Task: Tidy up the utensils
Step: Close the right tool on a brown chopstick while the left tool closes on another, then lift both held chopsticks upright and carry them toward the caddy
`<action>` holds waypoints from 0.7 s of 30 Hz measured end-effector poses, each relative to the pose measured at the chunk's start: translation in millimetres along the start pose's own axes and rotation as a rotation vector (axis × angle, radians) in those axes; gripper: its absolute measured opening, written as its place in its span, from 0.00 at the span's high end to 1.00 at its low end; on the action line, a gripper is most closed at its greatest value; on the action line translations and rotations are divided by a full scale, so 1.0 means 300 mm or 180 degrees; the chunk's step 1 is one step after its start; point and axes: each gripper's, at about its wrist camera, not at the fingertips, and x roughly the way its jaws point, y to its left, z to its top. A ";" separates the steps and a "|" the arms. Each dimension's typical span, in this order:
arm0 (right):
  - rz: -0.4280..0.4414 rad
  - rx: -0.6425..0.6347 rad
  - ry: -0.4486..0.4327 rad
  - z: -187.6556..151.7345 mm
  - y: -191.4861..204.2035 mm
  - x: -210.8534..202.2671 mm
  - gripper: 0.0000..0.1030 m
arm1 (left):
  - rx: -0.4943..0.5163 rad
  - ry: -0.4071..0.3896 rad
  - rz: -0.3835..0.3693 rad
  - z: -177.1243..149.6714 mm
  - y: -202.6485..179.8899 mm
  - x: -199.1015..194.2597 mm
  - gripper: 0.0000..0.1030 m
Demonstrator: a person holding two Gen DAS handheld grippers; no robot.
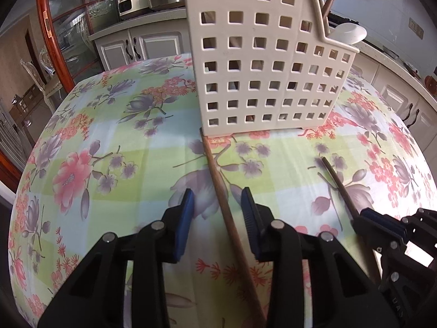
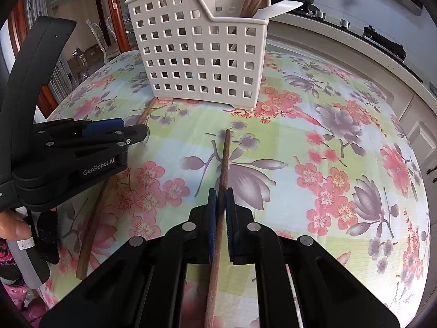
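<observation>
Left claw (image 1: 218,199): jaws parted, straddling a wooden chopstick (image 1: 218,180) flat on the floral tabletop (image 1: 109,136), not pinching it. Right claw (image 2: 220,199): clenched on a second chopstick (image 2: 224,158). Perforated utensil basket (image 1: 259,68) at 12 o'clock.

Each claw (image 1: 217,201) (image 2: 220,199) was black plastic with blue ribbed pads (image 1: 186,213), silver rivets and white "GenRobot.AI" lettering.

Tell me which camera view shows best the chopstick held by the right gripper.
The right wrist view: the chopstick runs centrally between the shut right gripper. The left wrist view shows only its front part at the right edge.
</observation>
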 end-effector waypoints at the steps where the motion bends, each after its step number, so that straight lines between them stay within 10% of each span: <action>1: -0.0027 -0.0037 0.0018 0.004 0.006 0.001 0.92 | 0.0015 0.0003 -0.0012 -0.001 0.002 -0.002 0.71; 4: -0.0082 -0.0144 0.0039 0.009 0.018 0.005 0.92 | 0.0057 0.0018 -0.0041 -0.004 0.008 -0.008 0.91; 21: 0.0168 -0.0164 -0.0728 0.033 0.057 -0.270 0.93 | -0.0125 -0.0689 -0.0447 -0.072 0.123 -0.350 0.94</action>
